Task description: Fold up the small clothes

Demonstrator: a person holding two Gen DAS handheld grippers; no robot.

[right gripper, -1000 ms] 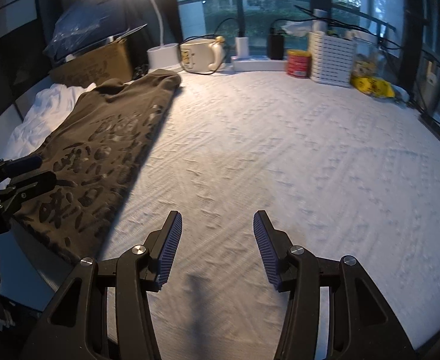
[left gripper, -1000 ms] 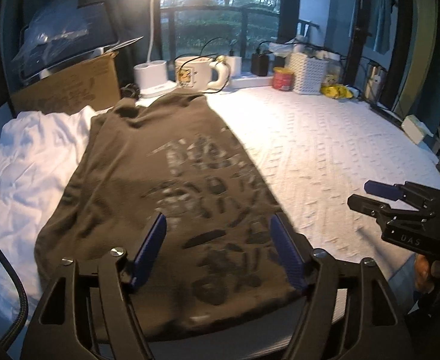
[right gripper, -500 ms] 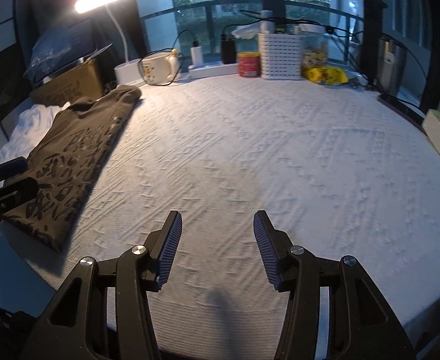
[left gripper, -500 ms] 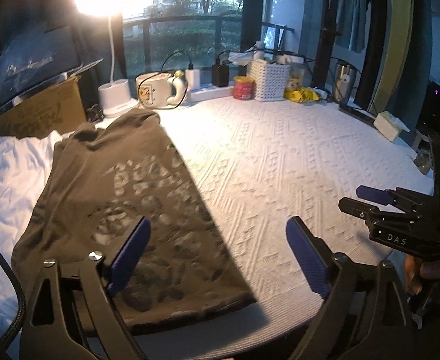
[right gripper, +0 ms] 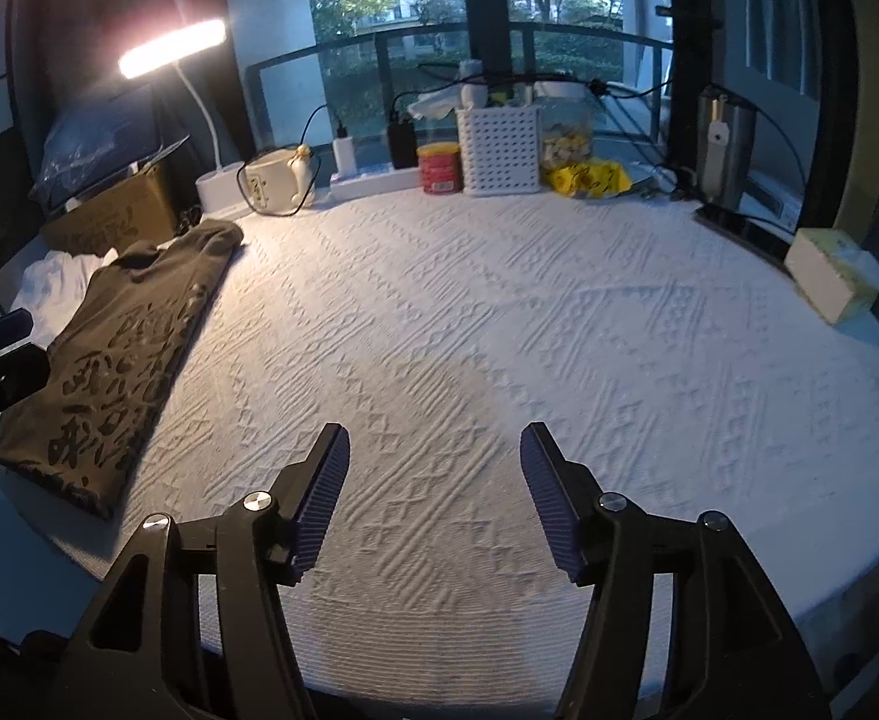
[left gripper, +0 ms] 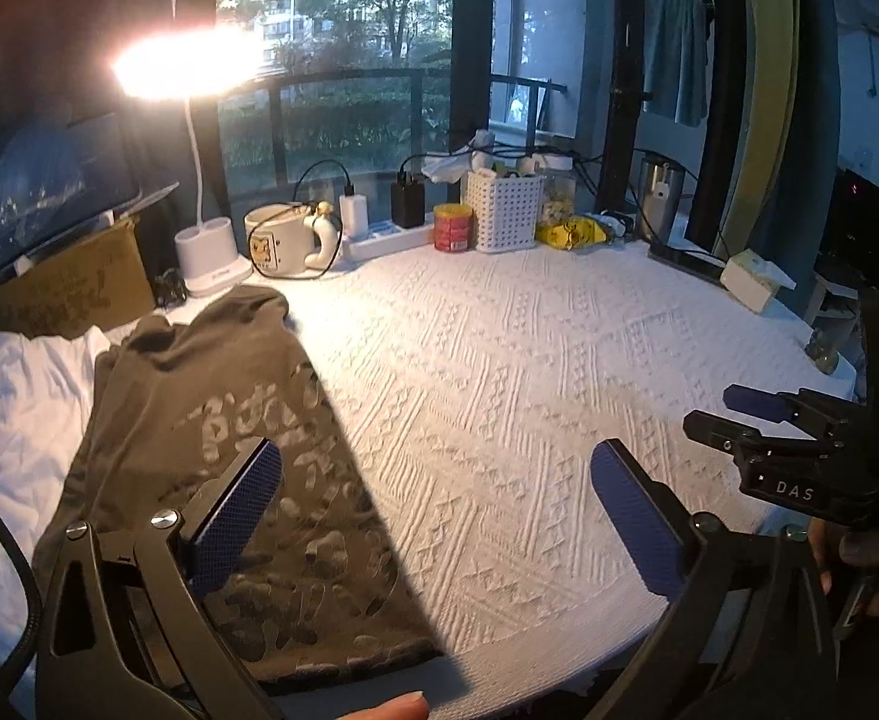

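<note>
A folded olive-brown T-shirt (left gripper: pixel 217 450) with pale printed characters lies flat at the left side of the white textured tablecloth (left gripper: pixel 529 390); it also shows in the right wrist view (right gripper: pixel 133 348). My left gripper (left gripper: pixel 433 504) is open and empty, held above the table's near edge, its left finger over the shirt. My right gripper (right gripper: pixel 433 498) is open and empty over the bare cloth near the front edge. It also shows at the right of the left wrist view (left gripper: pixel 733 414).
White garments (left gripper: pixel 13 414) lie left of the shirt. Along the back stand a lit desk lamp (left gripper: pixel 199 180), a cardboard box (left gripper: pixel 67 294), a mug (left gripper: pixel 277 246), a power strip (left gripper: pixel 379 240), a red can (left gripper: pixel 452 228), a white basket (left gripper: pixel 505 216) and a tissue box (left gripper: pixel 751 282).
Both grippers have pulled back and risen from the table, so more of it shows. The left gripper's fingers stand wider apart and have shifted right off the shirt. The shirt has not moved.
</note>
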